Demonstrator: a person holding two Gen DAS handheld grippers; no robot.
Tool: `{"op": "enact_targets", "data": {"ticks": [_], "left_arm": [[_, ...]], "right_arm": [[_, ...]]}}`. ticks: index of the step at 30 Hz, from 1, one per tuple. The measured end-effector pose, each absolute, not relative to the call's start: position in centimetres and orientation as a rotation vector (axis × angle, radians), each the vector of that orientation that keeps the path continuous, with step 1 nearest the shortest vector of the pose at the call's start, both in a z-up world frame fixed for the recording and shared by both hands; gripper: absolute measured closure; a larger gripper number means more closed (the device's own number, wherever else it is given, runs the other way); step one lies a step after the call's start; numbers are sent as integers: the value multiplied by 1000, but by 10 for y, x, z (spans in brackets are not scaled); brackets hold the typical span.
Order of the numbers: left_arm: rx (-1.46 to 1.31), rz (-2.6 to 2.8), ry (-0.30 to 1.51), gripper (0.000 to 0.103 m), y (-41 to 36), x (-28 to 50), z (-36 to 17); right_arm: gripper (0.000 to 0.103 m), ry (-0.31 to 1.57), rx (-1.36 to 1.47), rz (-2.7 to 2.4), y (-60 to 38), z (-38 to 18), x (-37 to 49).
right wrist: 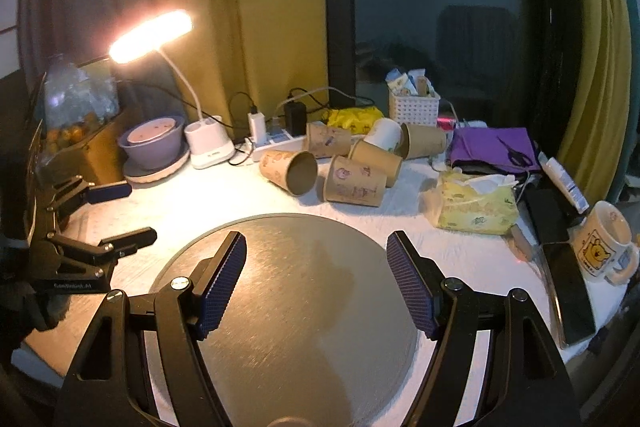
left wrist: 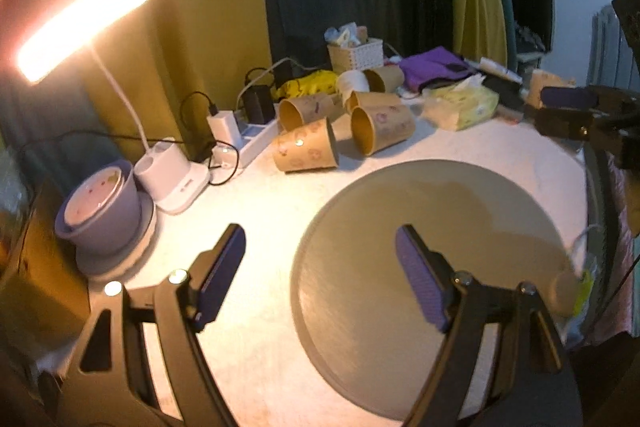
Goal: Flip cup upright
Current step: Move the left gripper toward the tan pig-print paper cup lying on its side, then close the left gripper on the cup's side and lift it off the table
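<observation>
Several brown paper cups lie on their sides in a pile at the back of the white table [right wrist: 280, 199]. In the right wrist view the nearest are one with its mouth toward me [right wrist: 289, 171] and one lying sideways [right wrist: 355, 181]. The pile also shows in the left wrist view, with one cup nearest [left wrist: 305, 151] and another [left wrist: 381, 129] beside it. My left gripper [left wrist: 320, 247] is open and empty above the table and the round grey plate [left wrist: 460, 219]. My right gripper [right wrist: 316, 251] is open and empty above the same plate [right wrist: 280, 287]. The left gripper also shows in the right wrist view [right wrist: 138, 213], at the left.
A lit desk lamp [right wrist: 150, 35] on a white base [right wrist: 210, 145], a purple bowl [right wrist: 154, 141], a power strip [right wrist: 276, 141] with chargers, a white basket [right wrist: 414, 107], a tissue pack [right wrist: 474, 209], a purple cloth [right wrist: 492, 145], a phone [right wrist: 570, 293] and a mug [right wrist: 602, 247] ring the plate.
</observation>
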State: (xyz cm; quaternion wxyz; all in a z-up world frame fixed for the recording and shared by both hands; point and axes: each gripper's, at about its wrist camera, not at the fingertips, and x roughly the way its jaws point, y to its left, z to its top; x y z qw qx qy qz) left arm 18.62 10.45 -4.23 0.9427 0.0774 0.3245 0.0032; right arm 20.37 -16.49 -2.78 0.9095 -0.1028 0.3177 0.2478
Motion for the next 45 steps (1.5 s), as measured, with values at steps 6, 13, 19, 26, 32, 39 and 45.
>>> {"op": "enact_targets", "data": {"ticks": [6, 13, 19, 26, 32, 39, 45], "left_arm": [[248, -7, 726, 24, 116, 237, -53], [389, -40, 797, 24, 125, 294, -70], [516, -125, 844, 24, 119, 338, -82], [684, -237, 877, 24, 110, 383, -98], [902, -329, 862, 24, 95, 401, -115], [1003, -429, 852, 24, 89, 422, -124], [929, -452, 852, 30, 90, 431, -127]], "right_arm": [[27, 712, -173, 491, -168, -43, 247], [27, 759, -154, 492, -168, -60, 287], [27, 800, -131, 489, -171, -79, 320], [27, 837, -115, 483, -176, -93, 346], [27, 865, -105, 466, -182, -103, 359], [27, 876, -99, 437, -189, -108, 366], [27, 878, -93, 425, -192, -107, 365]]}}
